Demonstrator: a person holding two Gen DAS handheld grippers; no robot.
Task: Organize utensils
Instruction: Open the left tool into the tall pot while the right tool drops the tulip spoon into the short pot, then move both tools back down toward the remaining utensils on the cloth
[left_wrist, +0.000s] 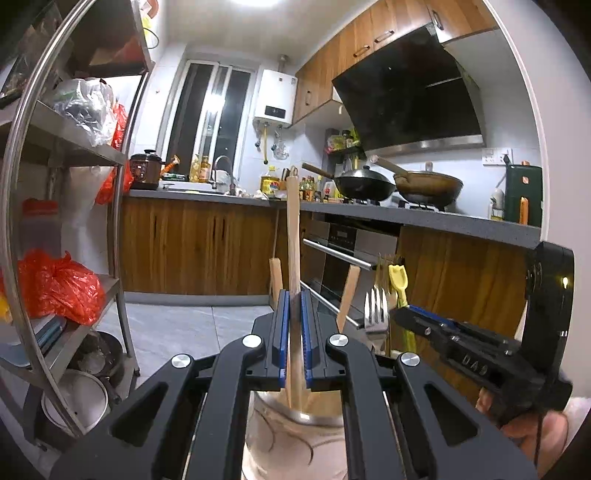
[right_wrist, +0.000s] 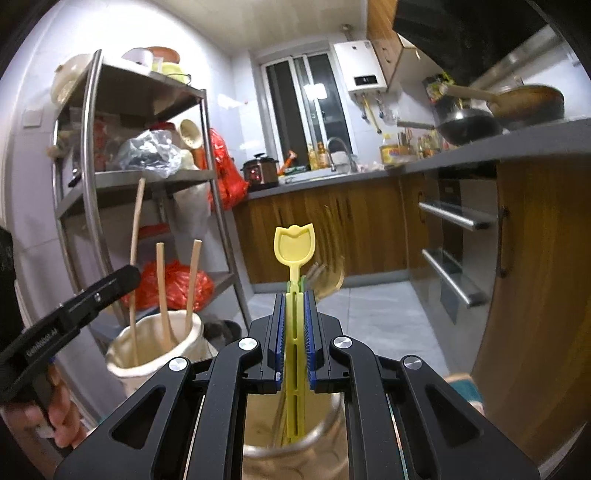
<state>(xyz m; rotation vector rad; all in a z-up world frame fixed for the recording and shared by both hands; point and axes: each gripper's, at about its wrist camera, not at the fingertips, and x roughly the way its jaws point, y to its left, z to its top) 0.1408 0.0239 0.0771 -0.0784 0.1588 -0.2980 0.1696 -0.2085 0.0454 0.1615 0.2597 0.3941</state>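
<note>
Your left gripper (left_wrist: 294, 299) pinches a long wooden utensil handle (left_wrist: 293, 236), upright over a cream ceramic holder (right_wrist: 155, 350) where two more wooden handles (right_wrist: 161, 291) stand; your right gripper (right_wrist: 294, 301) is clamped on a yellow plastic spoon (right_wrist: 294, 247), upright above a shiny metal canister (right_wrist: 325, 424); a steel fork (left_wrist: 375, 310) stands just beside that spoon.

We see a yellow tulip-shaped spoon (right_wrist: 294, 246) between blue pads (right_wrist: 310, 332), pale wooden sticks (right_wrist: 161, 291) in a cream holder (right_wrist: 155, 363), red bags (left_wrist: 59, 286), and a grey counter (left_wrist: 443, 221).
</note>
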